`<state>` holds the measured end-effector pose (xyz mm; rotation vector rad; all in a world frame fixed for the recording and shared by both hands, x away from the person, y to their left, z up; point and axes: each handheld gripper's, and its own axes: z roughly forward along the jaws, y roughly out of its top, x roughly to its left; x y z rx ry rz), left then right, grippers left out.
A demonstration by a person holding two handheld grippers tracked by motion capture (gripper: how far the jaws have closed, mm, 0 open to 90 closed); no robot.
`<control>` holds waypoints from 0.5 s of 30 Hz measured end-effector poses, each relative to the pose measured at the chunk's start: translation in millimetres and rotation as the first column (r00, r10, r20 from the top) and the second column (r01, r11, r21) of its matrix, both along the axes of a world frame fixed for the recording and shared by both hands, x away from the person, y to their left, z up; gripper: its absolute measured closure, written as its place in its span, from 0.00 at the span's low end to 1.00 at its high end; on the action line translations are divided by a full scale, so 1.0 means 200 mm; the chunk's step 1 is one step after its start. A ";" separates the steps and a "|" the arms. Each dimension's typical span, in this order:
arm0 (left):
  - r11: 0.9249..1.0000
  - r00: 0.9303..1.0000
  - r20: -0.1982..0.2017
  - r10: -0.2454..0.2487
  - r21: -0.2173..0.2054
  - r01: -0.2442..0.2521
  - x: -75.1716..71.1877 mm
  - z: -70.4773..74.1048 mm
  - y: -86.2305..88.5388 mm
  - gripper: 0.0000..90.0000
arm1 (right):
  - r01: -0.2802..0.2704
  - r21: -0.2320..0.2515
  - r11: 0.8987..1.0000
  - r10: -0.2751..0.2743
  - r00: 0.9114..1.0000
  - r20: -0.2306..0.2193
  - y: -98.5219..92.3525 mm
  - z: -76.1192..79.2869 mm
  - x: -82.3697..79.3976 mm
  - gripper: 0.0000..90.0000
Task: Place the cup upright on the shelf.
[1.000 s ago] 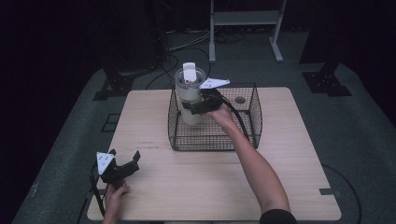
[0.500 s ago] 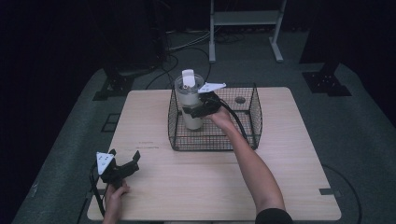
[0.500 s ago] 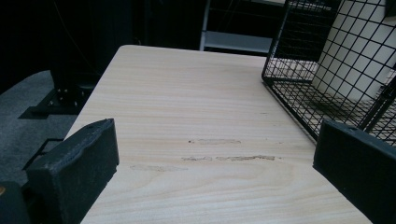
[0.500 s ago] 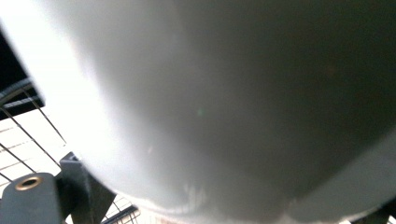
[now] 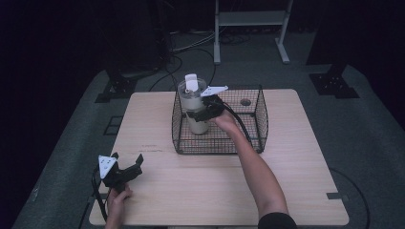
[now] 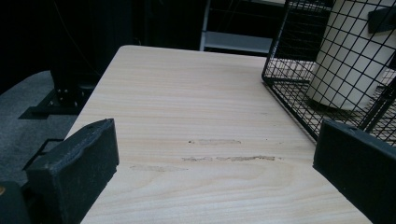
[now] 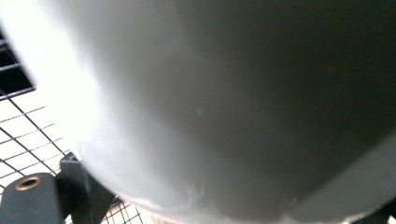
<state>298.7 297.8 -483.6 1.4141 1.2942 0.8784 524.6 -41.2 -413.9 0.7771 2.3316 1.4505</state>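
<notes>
A tall white tumbler (image 5: 191, 98) with a clear lid stands upright in the rear left corner of a black wire basket (image 5: 253, 129). My right gripper (image 5: 199, 114) reaches over the basket rim and is shut on the tumbler's side. In the right gripper view the tumbler's wall (image 7: 233, 93) sits very close against the jaws. My left gripper (image 5: 127, 159) rests open near the table's front left corner, holding nothing. From the left gripper view its jaws are spread wide over bare wood (image 6: 187, 107), with the basket (image 6: 289, 60) and tumbler (image 6: 345, 60) ahead to the right.
A small dark ring (image 5: 245, 101) lies on the basket floor at the rear right. The wooden table (image 5: 296, 191) has free room in front of and beside the basket. A metal stand (image 5: 250, 19) and cables are on the floor behind the table.
The right gripper and the tumbler have sunk slightly lower into the basket. The left gripper has not moved.
</notes>
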 end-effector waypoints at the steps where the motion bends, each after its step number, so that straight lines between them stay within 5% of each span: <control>1: 1.000 1.000 0.000 0.000 0.000 0.000 0.00 0.00 0.00 0.00 | 0.000 0.000 1.000 0.000 1.000 0.000 0.00 0.00 0.00 0.10; 15: 1.000 1.000 0.001 0.002 -0.013 -0.002 0.00 0.00 0.00 0.00 | -0.025 -0.012 1.000 0.025 1.000 0.006 0.00 -0.03 0.00 0.10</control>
